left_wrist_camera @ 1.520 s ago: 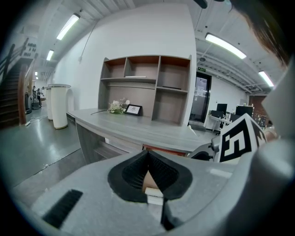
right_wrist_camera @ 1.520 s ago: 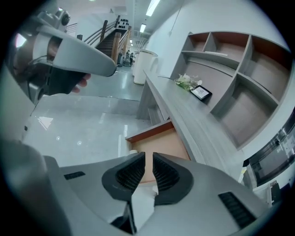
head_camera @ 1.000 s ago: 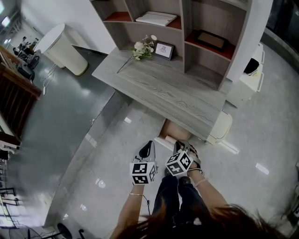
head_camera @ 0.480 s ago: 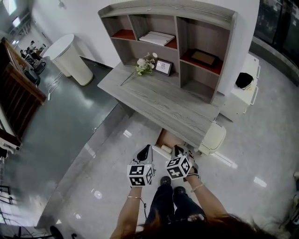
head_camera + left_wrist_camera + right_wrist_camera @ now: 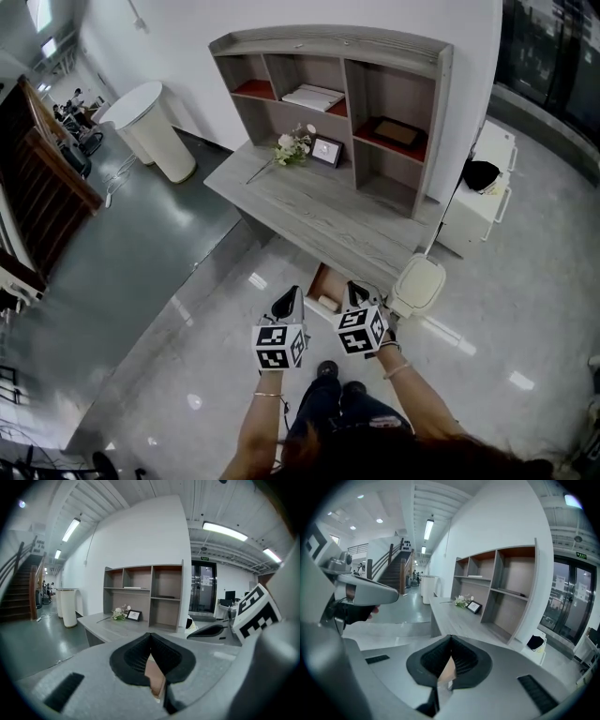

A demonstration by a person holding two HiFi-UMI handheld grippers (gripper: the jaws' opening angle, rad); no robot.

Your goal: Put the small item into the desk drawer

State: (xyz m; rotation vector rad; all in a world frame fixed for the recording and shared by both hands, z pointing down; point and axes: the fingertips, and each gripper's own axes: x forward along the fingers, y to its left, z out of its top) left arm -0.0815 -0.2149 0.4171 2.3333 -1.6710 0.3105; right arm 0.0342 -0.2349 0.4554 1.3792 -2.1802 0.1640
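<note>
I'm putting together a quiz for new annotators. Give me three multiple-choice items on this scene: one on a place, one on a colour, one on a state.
1. Where does the picture frame stand?
A. on the desk, beside the flowers
B. on the floor
C. on the top shelf

2. What colour are the flowers?
A. red
B. white
C. blue

3. The desk drawer is:
A. shut
B. open
C. taken out and lying on the desktop

Key:
1 A, the frame stands on the desktop right next to the flowers.
2 B, the blooms are pale white.
3 B, the drawer juts out below the desk's front edge with its inside showing.
</note>
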